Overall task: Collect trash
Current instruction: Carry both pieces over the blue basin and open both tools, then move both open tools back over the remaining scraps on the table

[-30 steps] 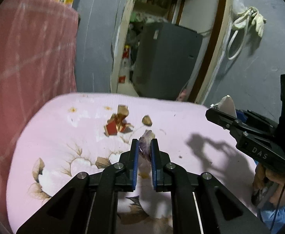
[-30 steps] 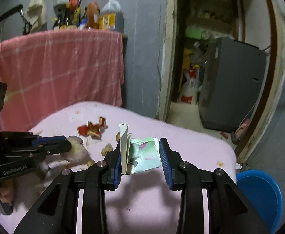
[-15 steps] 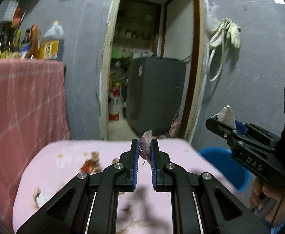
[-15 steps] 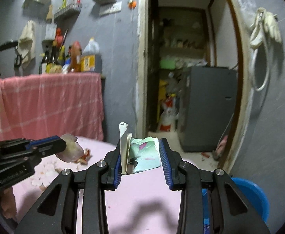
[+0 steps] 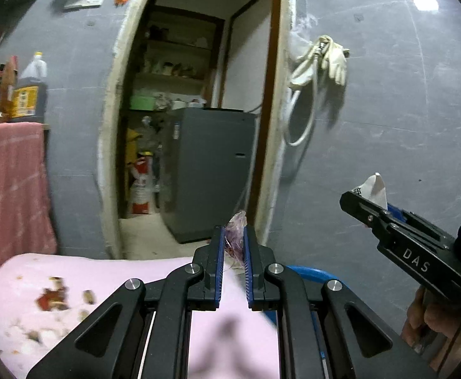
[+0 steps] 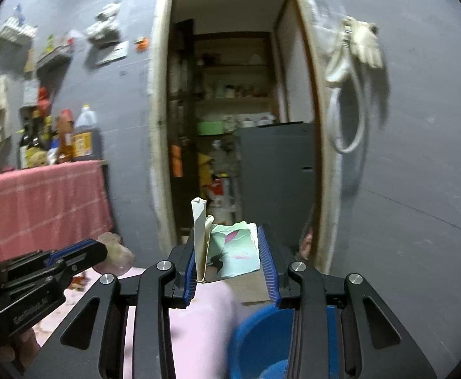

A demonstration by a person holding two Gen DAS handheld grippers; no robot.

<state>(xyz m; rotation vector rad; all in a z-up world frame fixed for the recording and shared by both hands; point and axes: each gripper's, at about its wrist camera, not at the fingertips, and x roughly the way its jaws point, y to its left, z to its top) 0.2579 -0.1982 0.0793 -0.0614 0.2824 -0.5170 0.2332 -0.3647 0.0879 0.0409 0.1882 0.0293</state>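
The left gripper [image 5: 232,246] is clenched on a crumpled purplish wrapper [image 5: 236,237], the right gripper [image 6: 230,252] on a folded green carton scrap [image 6: 233,248], both held out past the pink table's [image 5: 110,271] edge with an open doorway [image 5: 199,94] ahead. Only the right view looks down into the blue bucket [image 6: 255,338]; only the left shows scraps [image 5: 52,297] remaining on the tabletop

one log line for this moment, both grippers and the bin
left gripper: shut on purple scrap | right gripper: shut on paper wrapper | bin: blue, below right gripper
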